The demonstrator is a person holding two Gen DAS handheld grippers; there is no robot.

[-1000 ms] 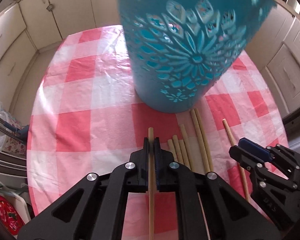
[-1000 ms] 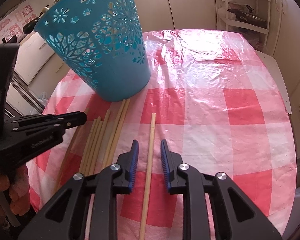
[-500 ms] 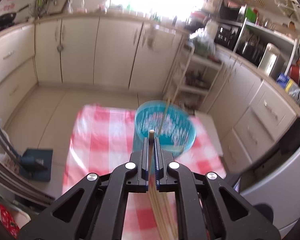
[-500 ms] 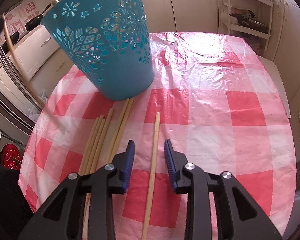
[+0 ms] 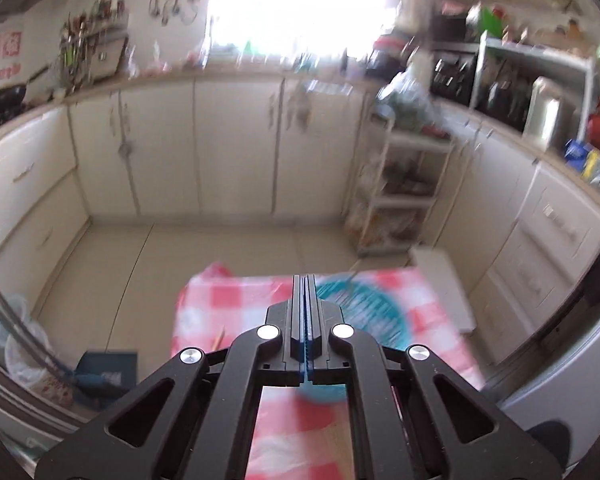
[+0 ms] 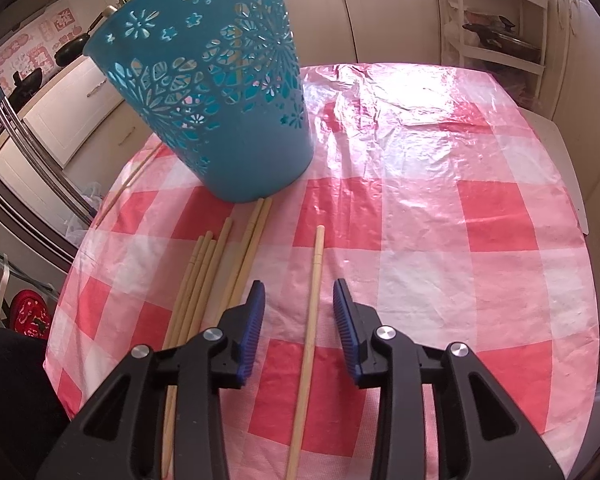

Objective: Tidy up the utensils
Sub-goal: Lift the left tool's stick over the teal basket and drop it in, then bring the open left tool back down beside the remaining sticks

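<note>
A teal cut-out basket (image 6: 220,92) stands on the red-and-white checked table (image 6: 440,208). Several wooden chopsticks (image 6: 204,280) lie side by side in front of it. One chopstick (image 6: 310,320) lies alone between the fingers of my right gripper (image 6: 299,300), which is open just above the cloth. Another chopstick (image 6: 130,178) lies at the table's left edge beside the basket. My left gripper (image 5: 304,280) is raised high above the table, its jaws shut with nothing visible between them. The basket (image 5: 364,316) shows blurred below it.
White kitchen cabinets (image 5: 204,148) and a shelf rack (image 5: 400,184) line the far walls. A fridge side (image 6: 20,168) stands left of the table. Bare checked cloth lies to the right of my right gripper.
My left gripper rose from the table with a chopstick and now holds none. A chopstick now lies at the table's left edge. My right gripper opened wider over the single chopstick.
</note>
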